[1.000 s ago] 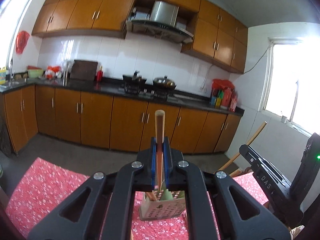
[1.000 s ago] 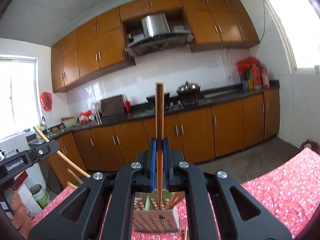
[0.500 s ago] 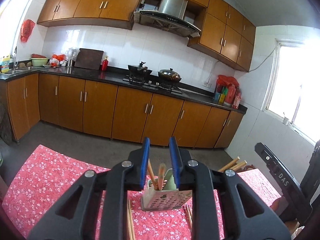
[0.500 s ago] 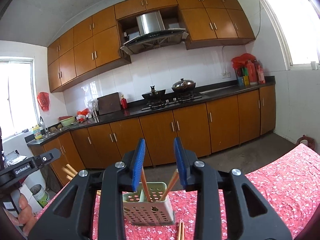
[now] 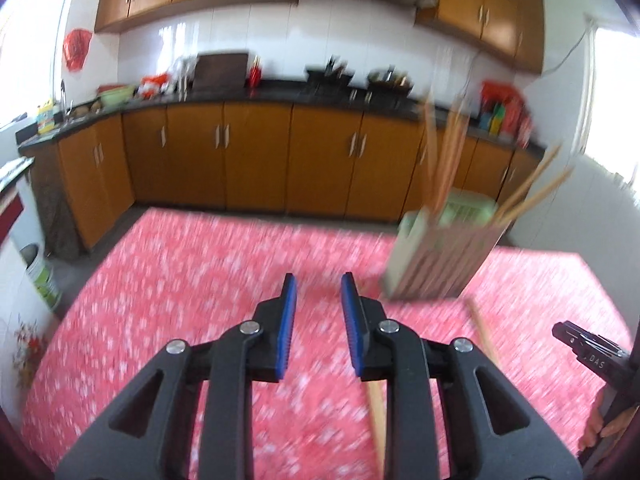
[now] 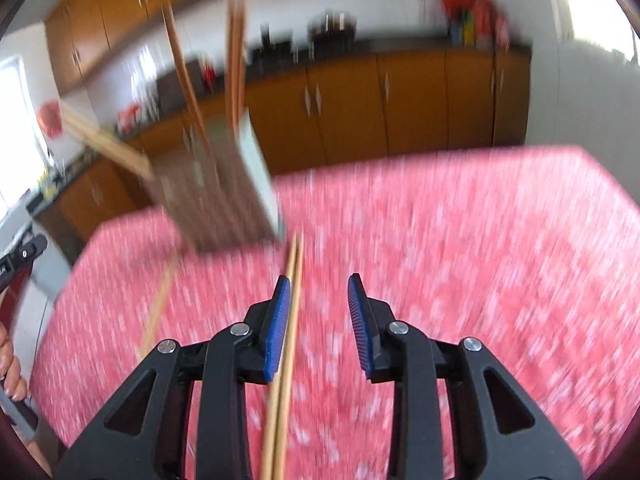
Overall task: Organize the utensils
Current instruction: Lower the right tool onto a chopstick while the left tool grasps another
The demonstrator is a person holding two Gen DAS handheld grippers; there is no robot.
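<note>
The left claw (image 5: 316, 300) hangs spread wide and empty over the red worktop (image 5: 180, 280). To its right stands the utensil holder (image 5: 440, 256) (blurred) with chopsticks in it. The right claw (image 6: 318, 304), also wide apart, grips nothing; loose chopsticks (image 6: 286, 344) lie beneath it.

A pale green perforated utensil holder (image 5: 440, 252) stands on the red tabletop (image 5: 200, 280), wooden chopsticks (image 5: 444, 160) leaning out of it. A chopstick pair (image 6: 286, 328) lies flat nearby.
</note>
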